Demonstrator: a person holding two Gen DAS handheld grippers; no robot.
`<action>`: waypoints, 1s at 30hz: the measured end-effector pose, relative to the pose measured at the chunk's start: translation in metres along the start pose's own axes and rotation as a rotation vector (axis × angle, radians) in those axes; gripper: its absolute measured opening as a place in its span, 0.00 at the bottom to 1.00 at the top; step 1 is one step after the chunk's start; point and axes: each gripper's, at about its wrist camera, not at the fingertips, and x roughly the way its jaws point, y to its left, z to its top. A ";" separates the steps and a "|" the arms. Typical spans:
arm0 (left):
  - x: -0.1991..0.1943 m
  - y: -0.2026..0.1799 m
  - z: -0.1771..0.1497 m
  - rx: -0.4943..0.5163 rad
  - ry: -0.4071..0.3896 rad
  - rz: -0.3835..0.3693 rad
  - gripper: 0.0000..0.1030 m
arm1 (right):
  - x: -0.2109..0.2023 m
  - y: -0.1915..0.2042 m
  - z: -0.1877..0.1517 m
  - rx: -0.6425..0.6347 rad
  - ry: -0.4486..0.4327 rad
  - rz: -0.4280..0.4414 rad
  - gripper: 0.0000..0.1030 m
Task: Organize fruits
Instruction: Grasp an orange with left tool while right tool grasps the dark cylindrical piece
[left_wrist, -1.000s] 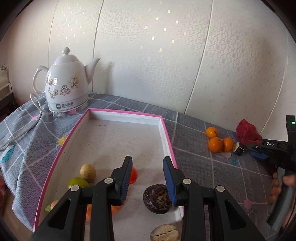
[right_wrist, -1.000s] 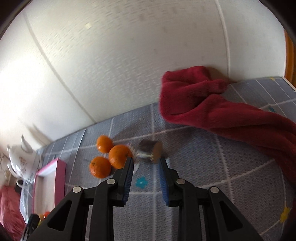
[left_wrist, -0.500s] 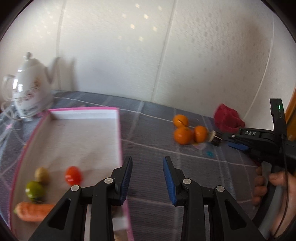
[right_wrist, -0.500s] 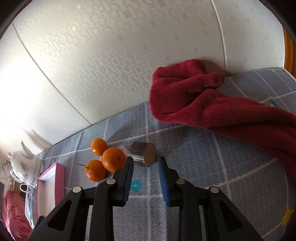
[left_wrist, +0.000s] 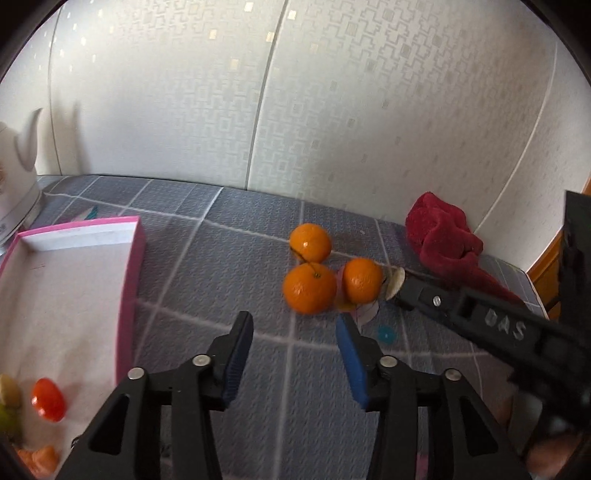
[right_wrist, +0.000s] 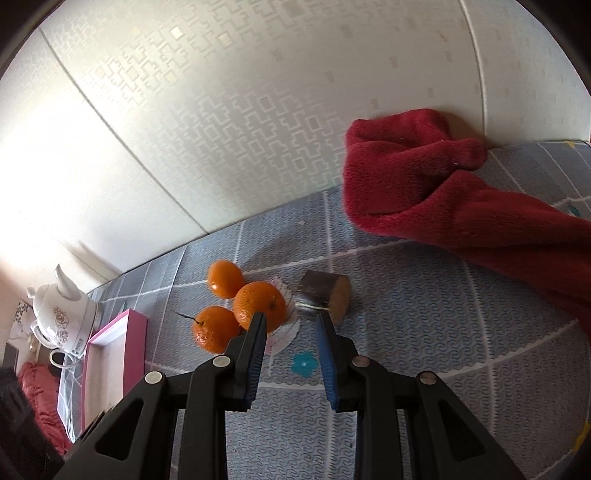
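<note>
Three oranges (left_wrist: 309, 289) lie together on the grey patterned tablecloth; they also show in the right wrist view (right_wrist: 260, 305). A short brown cut cylinder (right_wrist: 327, 297) lies on its side right of them. My left gripper (left_wrist: 293, 326) is open and empty, just short of the oranges. My right gripper (right_wrist: 290, 325) is open and empty, its tips close in front of the brown piece and the nearest orange. In the left wrist view the right gripper's fingers (left_wrist: 410, 291) reach toward the oranges from the right. The pink-rimmed tray (left_wrist: 129, 258) at left holds a red tomato (left_wrist: 48, 400) and other produce.
A red towel (right_wrist: 443, 192) lies bunched against the wall at the right. A white floral kettle (right_wrist: 64, 314) stands behind the tray at the far left. A pale patterned wall backs the table.
My left gripper has swung right, away from over the tray, and now faces the oranges. My right gripper has moved closer to the brown piece and the oranges. Both stay open.
</note>
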 end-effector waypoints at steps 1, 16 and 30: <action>0.003 -0.002 0.002 0.006 -0.001 0.005 0.47 | 0.000 0.000 0.001 0.005 -0.001 0.003 0.27; 0.050 -0.008 0.026 -0.019 0.042 -0.019 0.48 | -0.013 -0.031 0.014 0.109 -0.050 0.004 0.27; 0.028 0.001 0.006 -0.051 0.059 -0.084 0.32 | -0.011 -0.045 0.016 0.127 -0.043 -0.027 0.27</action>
